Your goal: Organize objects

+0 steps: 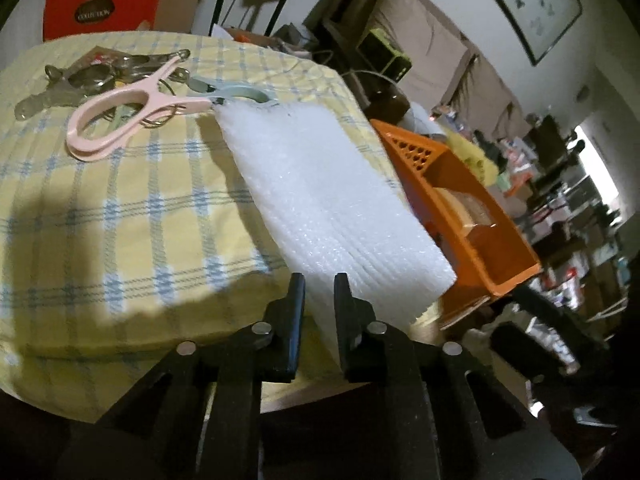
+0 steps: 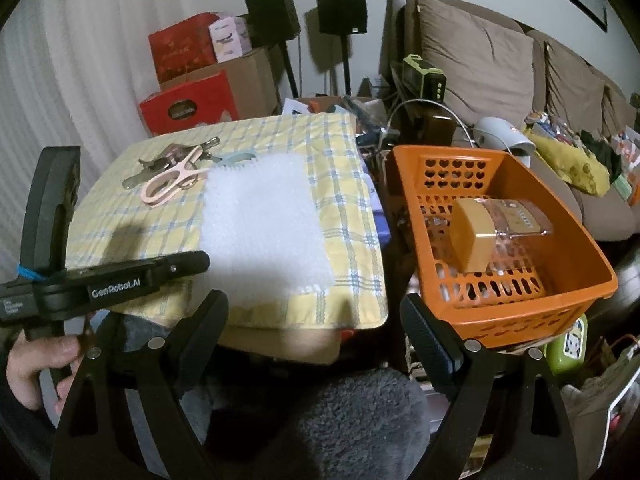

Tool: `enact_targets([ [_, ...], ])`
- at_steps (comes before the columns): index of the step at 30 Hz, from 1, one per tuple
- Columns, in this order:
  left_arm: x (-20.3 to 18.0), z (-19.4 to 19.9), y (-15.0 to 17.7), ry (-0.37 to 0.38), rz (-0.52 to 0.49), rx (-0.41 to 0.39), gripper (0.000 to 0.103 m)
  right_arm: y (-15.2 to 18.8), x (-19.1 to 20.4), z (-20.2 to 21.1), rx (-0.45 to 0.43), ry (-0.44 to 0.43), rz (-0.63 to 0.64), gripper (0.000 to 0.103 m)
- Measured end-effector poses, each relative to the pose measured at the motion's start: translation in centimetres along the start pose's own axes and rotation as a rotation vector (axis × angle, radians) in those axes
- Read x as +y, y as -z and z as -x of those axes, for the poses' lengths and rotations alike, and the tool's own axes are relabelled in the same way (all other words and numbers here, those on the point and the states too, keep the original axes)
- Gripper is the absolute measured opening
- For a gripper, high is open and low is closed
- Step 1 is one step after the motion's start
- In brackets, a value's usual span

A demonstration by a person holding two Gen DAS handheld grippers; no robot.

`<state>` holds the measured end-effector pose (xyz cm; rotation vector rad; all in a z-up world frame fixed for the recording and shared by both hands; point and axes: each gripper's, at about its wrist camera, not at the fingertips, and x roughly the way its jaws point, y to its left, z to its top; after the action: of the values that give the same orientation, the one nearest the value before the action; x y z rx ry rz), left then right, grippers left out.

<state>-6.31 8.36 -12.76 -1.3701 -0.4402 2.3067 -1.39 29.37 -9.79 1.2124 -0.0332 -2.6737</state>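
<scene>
- The clips (image 1: pixel 132 92), a pink peg lying over metal ones and a pale blue one, sit at about ten o'clock on the checked cloth (image 1: pixel 120 208) covering the worktop. The blue one touches the far corner of the white foam sheets (image 1: pixel 320 200). If the stack is dragged instead of lifted, I judge it could snag that clip and scatter the pile.
- The left gripper (image 1: pixel 318 292) has its fingers (image 1: pixel 297 300) closed on the near edge of the foam sheets, pinching only that thin margin. The stack is soft and layered, so lower sheets may slip out and fan apart once it leaves the cloth.
- The foam already overhangs the cloth's edge toward three o'clock in the left wrist view. A quick swing could let it sag, fold, or catch the rim of the orange basket (image 2: pixel 576 216).
- The right gripper (image 2: pixel 316 312) hangs with its fingers wide apart and holding nothing, between the worktop and the basket, near the likely path to it. It could be bumped.
- The basket, at two o'clock in the right wrist view, already holds a clear jar with a tan lid (image 2: pixel 496 228) lying on its side. A flat stack dropped on it would likely rest tilted or roll the jar.
- The basket seems to rest on clutter; a push on its rim may tip it.
</scene>
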Motion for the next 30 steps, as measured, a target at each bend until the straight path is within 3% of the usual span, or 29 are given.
enact_targets([
  [7, -3.7, 0.0, 0.3, 0.069, -0.097, 0.062, 0.012, 0.2, -0.1, -0.3, 0.015, -0.018, -0.020, 0.089],
  [10, -3.6, 1.9, -0.6, 0.060, -0.096, 0.040, 0.030, 0.3, -0.5, -0.6, 0.031, -0.032, -0.058, 0.089],
  [12, -2.5, 4.4, -2.1, 0.060, -0.074, -0.036, 0.037, 0.3, -1.0, -0.6, 0.041, -0.059, -0.104, 0.090],
  [13, -1.8, 5.8, -3.1, 0.046, -0.062, -0.081, 0.039, 0.3, -1.4, -0.5, 0.045, -0.093, -0.141, 0.090],
  [15, -0.6, 7.7, -5.3, -0.013, -0.052, -0.151, 0.055, 0.2, -2.0, -0.3, 0.050, -0.157, -0.207, 0.090],
  [19, 0.6, 8.8, -8.7, -0.120, -0.084, -0.154, 0.062, 0.5, -3.4, -0.3, 0.043, -0.206, -0.320, 0.090],
  [23, 0.0, 6.7, -10.6, -0.207, -0.177, -0.164, 0.079, 0.9, -4.6, -1.4, 0.081, -0.178, -0.413, 0.086],
  [25, -0.1, 4.6, -10.8, -0.256, -0.210, -0.129, 0.080, 1.0, -4.0, -1.5, 0.074, -0.201, -0.387, 0.081],
  [30, -0.5, -0.7, -10.3, -0.274, -0.275, -0.046, 0.080, 1.6, -2.2, -1.3, 0.065, -0.185, -0.306, 0.080],
])
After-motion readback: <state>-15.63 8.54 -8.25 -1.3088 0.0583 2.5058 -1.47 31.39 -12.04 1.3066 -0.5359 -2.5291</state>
